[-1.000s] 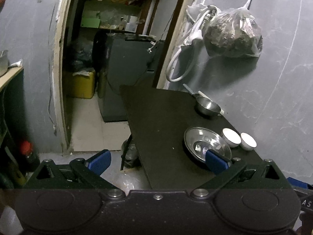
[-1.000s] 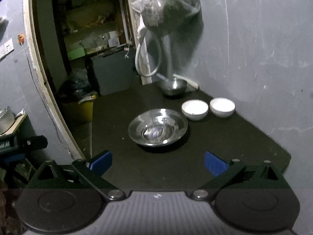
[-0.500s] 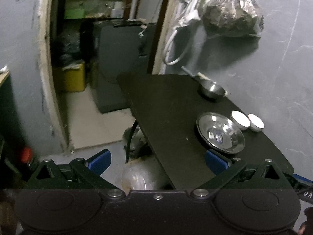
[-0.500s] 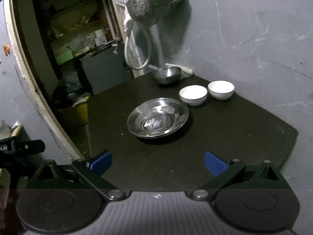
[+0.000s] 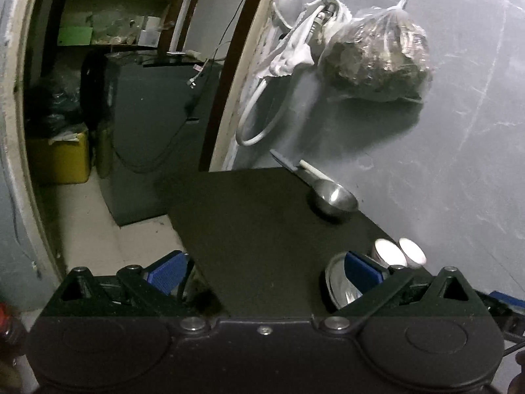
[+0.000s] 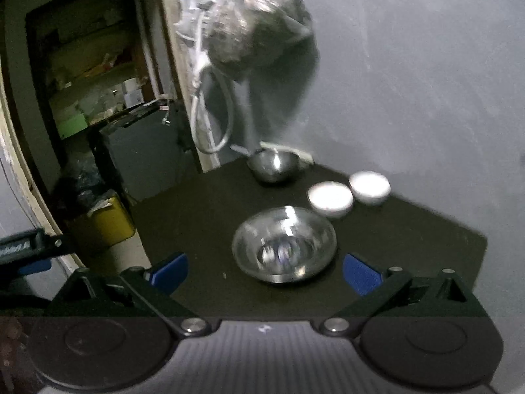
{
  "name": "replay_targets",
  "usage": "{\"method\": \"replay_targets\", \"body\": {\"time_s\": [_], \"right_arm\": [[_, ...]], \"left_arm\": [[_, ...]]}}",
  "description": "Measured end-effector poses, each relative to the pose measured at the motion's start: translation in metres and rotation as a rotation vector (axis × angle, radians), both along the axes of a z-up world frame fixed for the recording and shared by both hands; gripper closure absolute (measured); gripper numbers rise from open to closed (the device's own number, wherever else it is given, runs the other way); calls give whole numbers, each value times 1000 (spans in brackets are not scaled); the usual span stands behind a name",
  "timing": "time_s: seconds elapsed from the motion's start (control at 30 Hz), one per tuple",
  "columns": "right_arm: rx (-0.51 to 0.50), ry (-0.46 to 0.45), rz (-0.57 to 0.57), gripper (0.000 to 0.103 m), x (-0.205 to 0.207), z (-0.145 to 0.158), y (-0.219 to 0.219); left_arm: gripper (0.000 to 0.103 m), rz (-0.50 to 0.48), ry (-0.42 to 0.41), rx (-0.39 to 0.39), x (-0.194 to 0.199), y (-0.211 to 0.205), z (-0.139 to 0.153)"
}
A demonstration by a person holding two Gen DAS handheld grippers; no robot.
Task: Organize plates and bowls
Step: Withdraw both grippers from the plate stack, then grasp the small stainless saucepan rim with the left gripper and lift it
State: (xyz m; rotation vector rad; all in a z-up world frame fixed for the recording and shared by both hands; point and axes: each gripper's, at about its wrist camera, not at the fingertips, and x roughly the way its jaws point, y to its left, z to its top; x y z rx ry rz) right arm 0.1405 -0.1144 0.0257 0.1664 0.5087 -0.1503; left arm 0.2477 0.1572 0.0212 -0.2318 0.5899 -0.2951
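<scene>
A wide steel plate (image 6: 283,244) lies on the black table (image 6: 203,216), straight ahead of my open right gripper (image 6: 265,271), which holds nothing. Behind the plate stand two white bowls (image 6: 329,197) (image 6: 370,186) side by side, and a small steel bowl (image 6: 273,165) sits by the wall. In the left wrist view my left gripper (image 5: 262,271) is open and empty over the table's (image 5: 249,229) near left edge. Its right finger (image 5: 362,271) covers part of the steel plate (image 5: 338,287). The white bowls (image 5: 388,253) (image 5: 411,252) and steel bowl (image 5: 334,198) lie beyond.
A filled plastic bag (image 5: 377,62) and a white hose (image 5: 259,121) hang on the grey wall above the table. Left of the table an open doorway shows a dark cabinet (image 5: 147,124), a yellow bin (image 5: 60,161) and cluttered shelves. The floor (image 5: 131,246) drops off at the table's left edge.
Both grippers have moved closer to the table. The left view has swung so its right finger now overlaps the steel plate; the right view is blurred and the plate looms larger.
</scene>
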Motion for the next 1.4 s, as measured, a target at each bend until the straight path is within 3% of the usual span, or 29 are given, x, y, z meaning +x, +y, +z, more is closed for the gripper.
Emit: {"method": "replay_targets", "body": {"time_s": [0.23,0.37,0.63,0.73,0.9,1.03,1.23,1.4], "right_arm": [[4,-59,-47,0,72,5,-11],[27,-53,-100,0,109,-1,-20],[18,0,-308,0,204,-24,-36],[22,27,-375,1,242,-29,-40],[12,93,-462,19,304,-45,-47],[14,152,-491,19,343,-61,-57],[48,233,-502,29,385,-85,-74],[86,272,-515,51,395,-98,-78]], "left_arm": [[1,-89,35,67,77,-30,-3],[1,-173,57,90,143,-49,-12],[1,-376,89,53,294,-101,-45],[1,-404,116,37,343,-125,-58],[1,-492,141,42,398,-166,-79],[2,-549,163,64,419,-187,-98],[25,-623,210,52,431,-202,-116],[66,-658,227,48,431,-208,-121]]}}
